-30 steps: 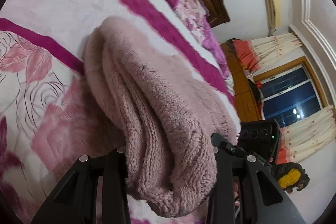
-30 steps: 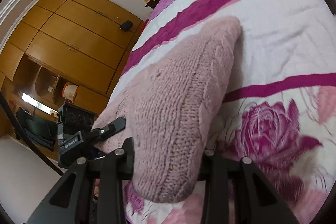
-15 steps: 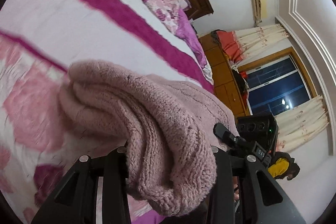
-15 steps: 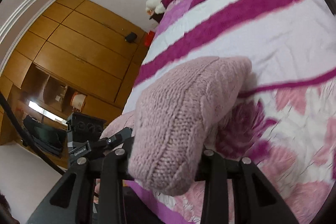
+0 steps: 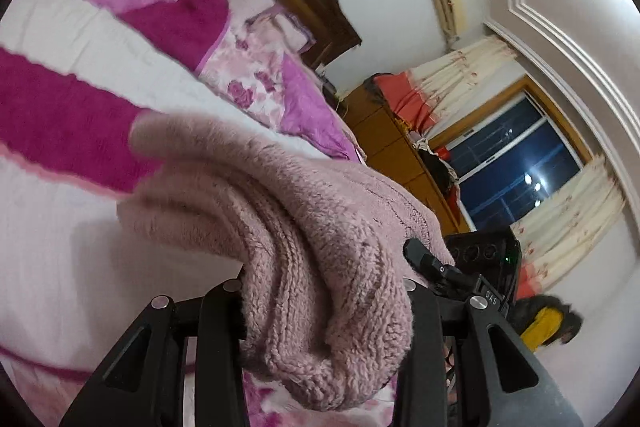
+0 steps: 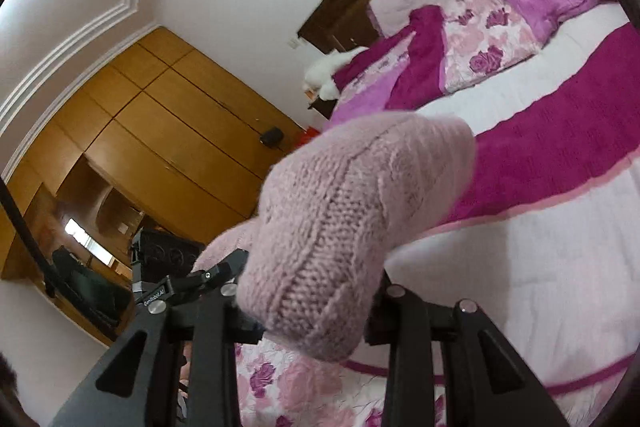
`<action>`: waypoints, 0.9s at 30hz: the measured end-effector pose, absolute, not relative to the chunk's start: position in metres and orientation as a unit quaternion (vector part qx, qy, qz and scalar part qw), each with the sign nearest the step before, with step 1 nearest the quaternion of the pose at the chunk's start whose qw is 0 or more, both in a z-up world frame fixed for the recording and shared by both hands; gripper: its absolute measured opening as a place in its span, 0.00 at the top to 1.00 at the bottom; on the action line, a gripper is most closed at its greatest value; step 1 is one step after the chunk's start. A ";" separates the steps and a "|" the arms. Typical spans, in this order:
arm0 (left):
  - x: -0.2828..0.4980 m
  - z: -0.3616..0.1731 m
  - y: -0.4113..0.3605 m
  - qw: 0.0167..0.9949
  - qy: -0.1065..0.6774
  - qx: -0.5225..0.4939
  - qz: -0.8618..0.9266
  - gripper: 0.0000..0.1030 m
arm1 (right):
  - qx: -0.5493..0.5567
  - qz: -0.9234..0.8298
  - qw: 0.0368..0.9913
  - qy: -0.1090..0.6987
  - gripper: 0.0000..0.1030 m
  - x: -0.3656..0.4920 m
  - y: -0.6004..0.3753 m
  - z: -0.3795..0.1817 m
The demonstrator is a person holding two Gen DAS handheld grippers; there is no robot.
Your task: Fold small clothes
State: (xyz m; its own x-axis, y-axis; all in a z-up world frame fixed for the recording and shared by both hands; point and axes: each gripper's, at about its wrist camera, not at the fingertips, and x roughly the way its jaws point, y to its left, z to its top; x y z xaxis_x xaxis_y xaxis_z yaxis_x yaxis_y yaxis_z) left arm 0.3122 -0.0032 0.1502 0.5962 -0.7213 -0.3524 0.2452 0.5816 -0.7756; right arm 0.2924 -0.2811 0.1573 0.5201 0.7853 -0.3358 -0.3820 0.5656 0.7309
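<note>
Pink knit garment (image 5: 304,227) now lifted clear of bedspread (image 5: 60,247), far end swung toward 10 o'clock. Both grippers (image 5: 320,339) (image 6: 304,311) clenched on it; fold-over likely next.

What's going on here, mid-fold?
A person holds a two-finger tool in each hand, both clamped on one pink knit sweater. The left tool grips a bunched thick fold; the right tool grips another part. The sweater is held above the pink and magenta bedspread, its far end hanging forward, blurred.
</note>
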 end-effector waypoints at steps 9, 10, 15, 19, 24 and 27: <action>0.280 -0.024 -0.010 0.754 0.461 -0.408 -0.228 0.91 | 0.334 0.287 0.774 0.455 0.68 0.252 -0.293 -0.011; 0.273 -0.026 -0.010 0.755 0.457 -0.413 -0.227 0.91 | 0.341 0.286 0.774 0.450 0.68 0.243 -0.295 -0.017; 0.256 -0.011 -0.018 0.761 0.463 -0.397 -0.222 0.91 | 0.370 0.290 0.769 0.433 0.70 0.223 -0.300 -0.023; 0.238 0.003 -0.018 0.761 0.461 -0.396 -0.228 0.91 | 0.353 0.301 0.776 0.427 0.70 0.204 -0.296 -0.007; 0.214 0.005 -0.018 0.756 0.463 -0.404 -0.226 0.91 | 0.336 0.300 0.774 0.444 0.70 0.188 -0.292 0.000; 0.199 0.002 -0.019 0.757 0.466 -0.401 -0.220 0.91 | 0.345 0.297 0.767 0.451 0.70 0.175 -0.292 -0.004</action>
State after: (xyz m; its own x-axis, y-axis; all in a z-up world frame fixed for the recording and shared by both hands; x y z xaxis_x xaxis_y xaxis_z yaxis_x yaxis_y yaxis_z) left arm 0.1985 -0.0187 0.0022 0.4682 -0.7074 -0.5295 -0.0401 0.5816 -0.8125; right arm 0.1750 -0.2921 -0.0037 0.4160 0.7674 -0.4878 -0.1442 0.5853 0.7979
